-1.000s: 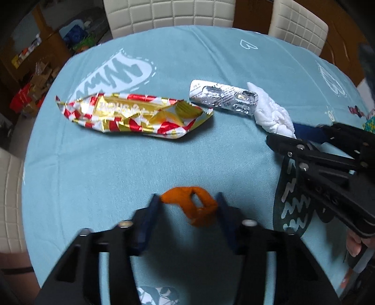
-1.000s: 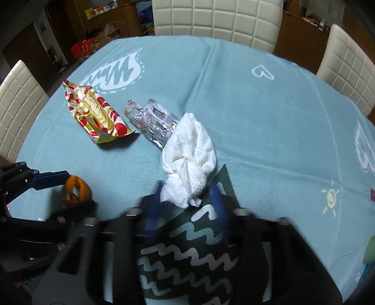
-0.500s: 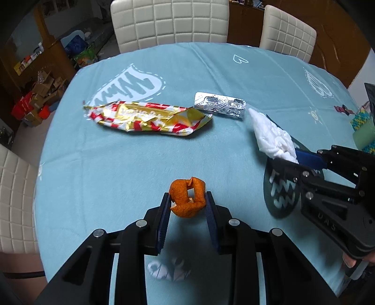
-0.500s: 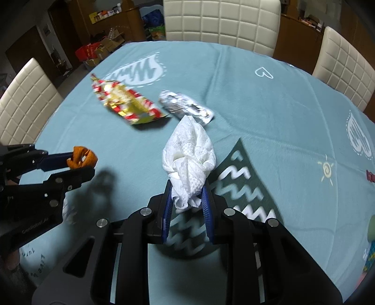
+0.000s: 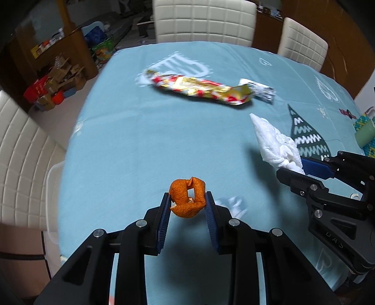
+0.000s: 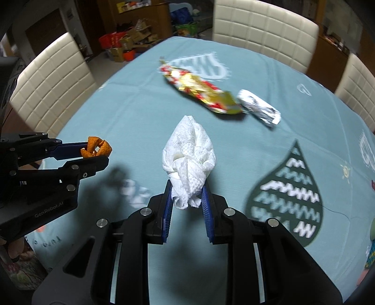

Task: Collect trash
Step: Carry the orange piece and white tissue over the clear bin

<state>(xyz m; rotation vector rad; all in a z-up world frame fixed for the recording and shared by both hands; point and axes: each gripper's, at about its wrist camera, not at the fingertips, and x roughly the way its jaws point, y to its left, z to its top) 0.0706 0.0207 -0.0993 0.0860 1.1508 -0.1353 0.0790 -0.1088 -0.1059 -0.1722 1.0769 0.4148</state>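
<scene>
My left gripper [image 5: 187,199] is shut on a curled orange peel [image 5: 187,198] and holds it above the blue tablecloth; it also shows in the right wrist view [image 6: 96,148]. My right gripper [image 6: 186,191] is shut on a crumpled white tissue [image 6: 188,156], lifted off the table; the tissue also shows in the left wrist view [image 5: 275,143]. A red and gold snack wrapper [image 5: 199,90] and a silver blister pack [image 5: 260,90] lie farther away on the table.
The round table has a blue printed cloth [image 5: 129,145]. White padded chairs [image 5: 201,18] stand around it. A green object [image 5: 364,136] sits at the right edge. A clear plastic bin rim [image 5: 52,199] shows beside the table's left edge.
Both grippers have lifted their items up and drawn back from the table. The wrapper and blister pack now look farther away. Both jaws stay shut on their items.
</scene>
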